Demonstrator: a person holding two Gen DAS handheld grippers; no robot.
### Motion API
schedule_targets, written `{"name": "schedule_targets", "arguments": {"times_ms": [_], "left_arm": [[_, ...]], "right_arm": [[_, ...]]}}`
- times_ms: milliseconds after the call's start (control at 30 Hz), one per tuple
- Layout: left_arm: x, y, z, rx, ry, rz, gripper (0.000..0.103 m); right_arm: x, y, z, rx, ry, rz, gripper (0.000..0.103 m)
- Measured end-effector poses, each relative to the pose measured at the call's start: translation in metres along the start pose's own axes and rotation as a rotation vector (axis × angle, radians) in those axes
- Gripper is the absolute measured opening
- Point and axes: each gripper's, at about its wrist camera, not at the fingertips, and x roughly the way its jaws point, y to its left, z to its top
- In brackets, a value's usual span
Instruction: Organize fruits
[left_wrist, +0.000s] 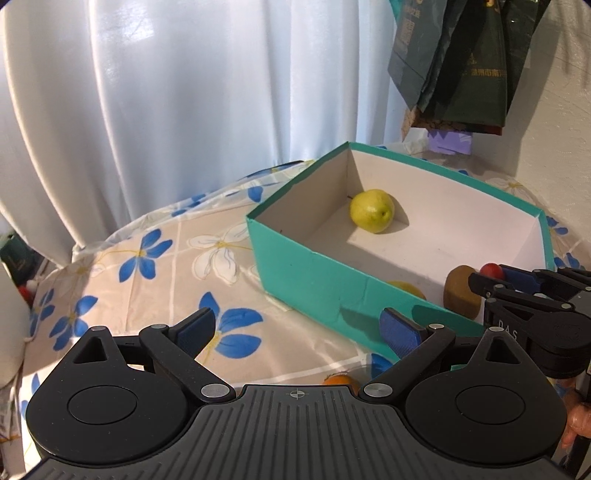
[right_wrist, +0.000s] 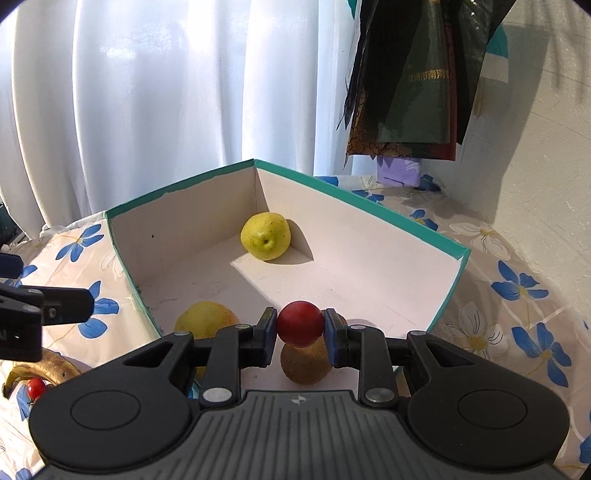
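Note:
A teal cardboard box (left_wrist: 295, 273) (right_wrist: 125, 254) with a white inside stands on the flowered table. A yellow-green pear (left_wrist: 372, 210) (right_wrist: 266, 236) lies in its far corner. A second yellow fruit (right_wrist: 205, 319) (left_wrist: 406, 288) and a brown kiwi (right_wrist: 304, 363) (left_wrist: 461, 295) lie near its front. My right gripper (right_wrist: 300, 326) is shut on a small red tomato (right_wrist: 300, 323) (left_wrist: 491, 270), held over the box just above the kiwi. My left gripper (left_wrist: 297, 325) is open and empty outside the box's near wall.
A banana (right_wrist: 33, 369) and another small red tomato (right_wrist: 36, 387) lie on the tablecloth left of the box. An orange fruit (left_wrist: 340, 380) peeks out under my left gripper. White curtains hang behind; dark bags (right_wrist: 424, 74) hang at the right wall.

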Motion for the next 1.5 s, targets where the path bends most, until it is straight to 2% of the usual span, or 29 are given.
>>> {"name": "schedule_targets", "arguments": {"times_ms": [167, 533, 600, 767, 867, 933, 1100, 1267, 1433, 1500], "left_arm": [[-0.002, 0.006, -0.005, -0.007, 0.015, 0.009, 0.099], [-0.007, 0.018, -0.013, -0.018, 0.027, 0.020, 0.099], [-0.007, 0.021, -0.015, -0.020, 0.027, 0.022, 0.099], [-0.013, 0.033, -0.032, 0.003, 0.020, -0.008, 0.100], [-0.018, 0.038, -0.049, 0.035, 0.017, -0.022, 0.100], [-0.020, 0.042, -0.061, 0.042, 0.022, -0.037, 0.100], [-0.017, 0.044, -0.096, 0.071, 0.066, -0.061, 0.100], [-0.017, 0.042, -0.114, 0.117, 0.031, -0.026, 0.100], [-0.011, 0.054, -0.116, 0.063, 0.025, -0.062, 0.100], [-0.003, 0.056, -0.118, 0.055, 0.043, -0.046, 0.100]], "right_arm": [[0.008, 0.000, 0.000, -0.022, 0.003, -0.048, 0.027], [0.009, 0.000, 0.001, -0.028, 0.012, -0.066, 0.027], [0.004, 0.000, 0.001, -0.021, 0.006, -0.069, 0.034], [-0.035, 0.005, 0.003, -0.029, -0.085, -0.079, 0.070], [-0.066, 0.009, -0.003, -0.033, -0.127, -0.060, 0.081], [-0.086, 0.012, -0.013, -0.017, -0.140, -0.043, 0.085], [-0.102, 0.024, -0.041, -0.002, -0.059, 0.005, 0.085], [-0.104, 0.035, -0.059, 0.000, 0.005, 0.007, 0.085], [-0.109, 0.043, -0.062, -0.015, 0.007, 0.012, 0.085], [-0.110, 0.045, -0.063, -0.014, 0.012, 0.016, 0.085]]}}
